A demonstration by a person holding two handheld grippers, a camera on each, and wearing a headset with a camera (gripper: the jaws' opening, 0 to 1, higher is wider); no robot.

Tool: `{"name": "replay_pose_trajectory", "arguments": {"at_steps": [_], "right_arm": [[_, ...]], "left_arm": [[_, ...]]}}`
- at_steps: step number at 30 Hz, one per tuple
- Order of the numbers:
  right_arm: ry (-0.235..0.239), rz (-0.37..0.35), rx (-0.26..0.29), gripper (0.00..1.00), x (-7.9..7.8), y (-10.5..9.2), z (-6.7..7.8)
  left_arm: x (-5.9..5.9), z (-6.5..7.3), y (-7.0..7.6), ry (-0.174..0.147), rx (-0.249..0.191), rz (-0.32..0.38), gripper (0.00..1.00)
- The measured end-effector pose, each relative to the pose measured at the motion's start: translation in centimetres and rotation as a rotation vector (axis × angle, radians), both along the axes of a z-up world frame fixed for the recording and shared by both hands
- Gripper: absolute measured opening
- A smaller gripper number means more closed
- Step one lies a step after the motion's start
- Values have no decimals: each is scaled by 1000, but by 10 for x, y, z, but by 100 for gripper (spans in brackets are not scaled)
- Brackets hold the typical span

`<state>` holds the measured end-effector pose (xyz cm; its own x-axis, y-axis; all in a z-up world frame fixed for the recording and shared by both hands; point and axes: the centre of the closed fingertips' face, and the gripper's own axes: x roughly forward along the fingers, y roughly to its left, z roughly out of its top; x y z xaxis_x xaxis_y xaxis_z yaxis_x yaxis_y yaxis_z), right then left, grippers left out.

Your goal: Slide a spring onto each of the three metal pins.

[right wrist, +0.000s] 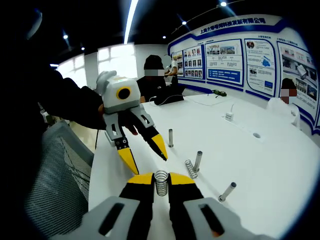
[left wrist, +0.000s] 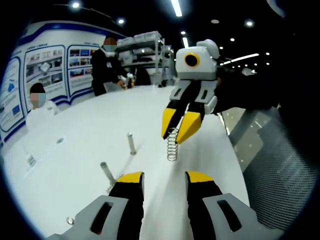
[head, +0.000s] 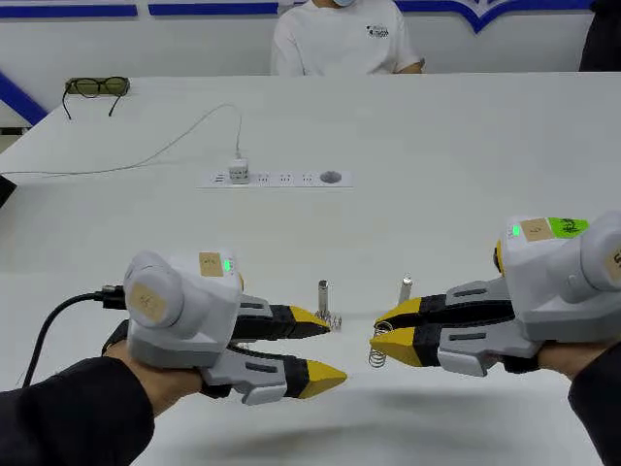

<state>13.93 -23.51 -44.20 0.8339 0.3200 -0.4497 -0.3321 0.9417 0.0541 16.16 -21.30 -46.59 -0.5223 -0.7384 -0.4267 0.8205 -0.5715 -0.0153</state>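
From where I stand, no pin looks to be wearing a spring yet, so the job seems barely begun. The right gripper (head: 375,331), at about four o'clock in the head view, has its jaws pinched on the held spring (head: 377,358), which hangs off the yellow tips just above the white table (head: 437,146). In the right gripper view that spring sits end-on between the jaws, coils facing out.

The left gripper (head: 338,349), at about seven o'clock, has its jaws apart with nothing between them, its tips pointing across at the other gripper.

Between the two tools stand the middle pin (head: 323,294) and the right pin (head: 406,288), both bare along the lengths I can see. A loose spring (head: 336,320) sits at the foot of the middle pin, on its three o'clock side; it looks to be beside the pin rather than threaded over it, though it is small and I would not swear to it. The left pin (right wrist: 170,137), seen in the right gripper view at roughly twelve o'clock of the jaws, is bare too.

I judge that all three pins are left to do, the held spring being the first in hand.
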Motion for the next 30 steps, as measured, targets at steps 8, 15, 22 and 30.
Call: {"name": "replay_pose_trajectory", "arguments": {"at_steps": [8, 15, 22, 30], "right_arm": [[-6, -21, -19, 12, 1, -11, 4], [-13, -38, -36, 12, 3, -22, 9], [-24, -68, -53, 12, 7, -39, 17], [-31, -117, -70, 12, 15, -63, 25]], "left_arm": [[13, 7, 10, 9, -17, 50, 38], [25, 12, 18, 17, -35, 101, 40], [34, 14, 28, 30, -43, 153, 41], [42, 13, 33, 41, -42, 189, 41]]}}
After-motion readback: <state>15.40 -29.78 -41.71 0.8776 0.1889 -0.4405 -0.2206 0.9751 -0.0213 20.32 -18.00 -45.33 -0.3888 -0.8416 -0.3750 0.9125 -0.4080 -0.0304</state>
